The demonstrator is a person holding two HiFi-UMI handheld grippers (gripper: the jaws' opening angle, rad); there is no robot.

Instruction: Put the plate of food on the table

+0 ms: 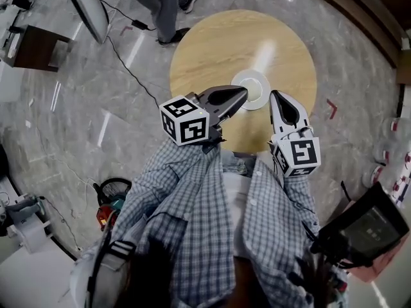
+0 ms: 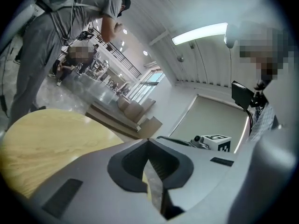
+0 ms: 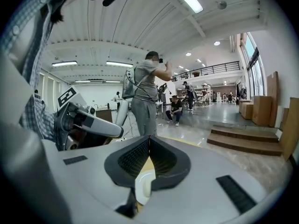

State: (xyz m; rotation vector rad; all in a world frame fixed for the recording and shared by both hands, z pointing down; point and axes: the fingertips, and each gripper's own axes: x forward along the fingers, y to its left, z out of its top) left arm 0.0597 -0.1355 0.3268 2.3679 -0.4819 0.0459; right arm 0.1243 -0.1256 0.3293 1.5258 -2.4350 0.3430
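Checked shirt (image 1: 192, 217) fills the bottom of the head view, and both tools reach out from it over the counter's (image 1: 212, 43) near half.

One plate (image 1: 258, 81) lies at about the counter's middle. It is round and white with a broad flat rim and a pale raised lump at its centre; what the food is cannot be made out. Light wood shows bare on every side of the plate, out to the counter's round edge.

Left tool (image 1: 243, 95) has its jaws pressed together with nothing between them. Its tip overlaps the plate's near-left rim in the head view, and whether it touches cannot be told. Right tool (image 1: 277, 96) also has its jaws meeting at the tips with nothing gripped. It lies over the counter just right of the plate, and part of the white rim shows below its jaws in the right gripper view.

Grey marbled floor (image 1: 77, 108) surrounds the counter. One person (image 1: 164, 5) stands at the counter's far-left edge, and one dark cable (image 1: 131, 69) runs along the floor on the counter's left.

Counted: one plate, one counter, two tools.
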